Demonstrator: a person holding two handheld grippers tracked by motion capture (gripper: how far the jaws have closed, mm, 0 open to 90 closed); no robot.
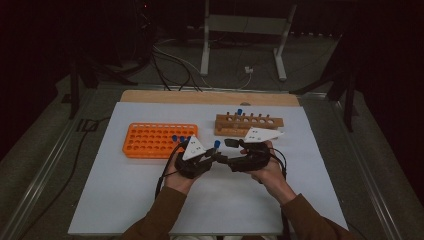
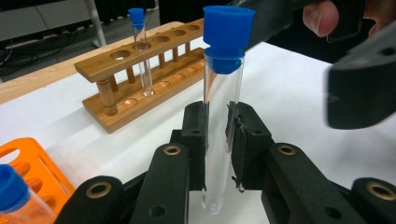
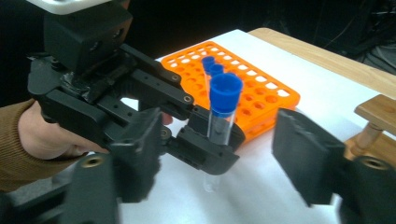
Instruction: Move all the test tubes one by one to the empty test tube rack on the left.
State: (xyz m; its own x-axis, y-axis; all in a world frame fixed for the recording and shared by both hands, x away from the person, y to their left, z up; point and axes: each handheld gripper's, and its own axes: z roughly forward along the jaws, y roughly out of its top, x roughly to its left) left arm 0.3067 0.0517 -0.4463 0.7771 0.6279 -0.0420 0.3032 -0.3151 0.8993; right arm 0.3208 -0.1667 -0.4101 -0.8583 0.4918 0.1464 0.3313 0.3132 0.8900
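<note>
My left gripper (image 2: 218, 112) is shut on a clear test tube (image 2: 218, 154) with a blue cap (image 2: 229, 32), holding it upright just above the white mat. In the high view this tube (image 1: 216, 145) stands between the two hands near the table's middle. My right gripper (image 3: 222, 147) is open, its two jaws standing apart on either side of the tube (image 3: 219, 116) without touching it. A wooden rack (image 2: 140, 70) behind holds one blue-capped tube (image 2: 140, 46). The orange rack (image 3: 261, 93) carries two more capped tubes (image 3: 211, 65).
The white mat (image 1: 150, 200) covers most of the table, with a bare wooden strip (image 1: 200, 97) along its far edge. The orange rack (image 1: 150, 140) lies left of the hands and the wooden rack (image 1: 260, 125) just beyond them. Cables (image 1: 175, 60) trail on the floor behind.
</note>
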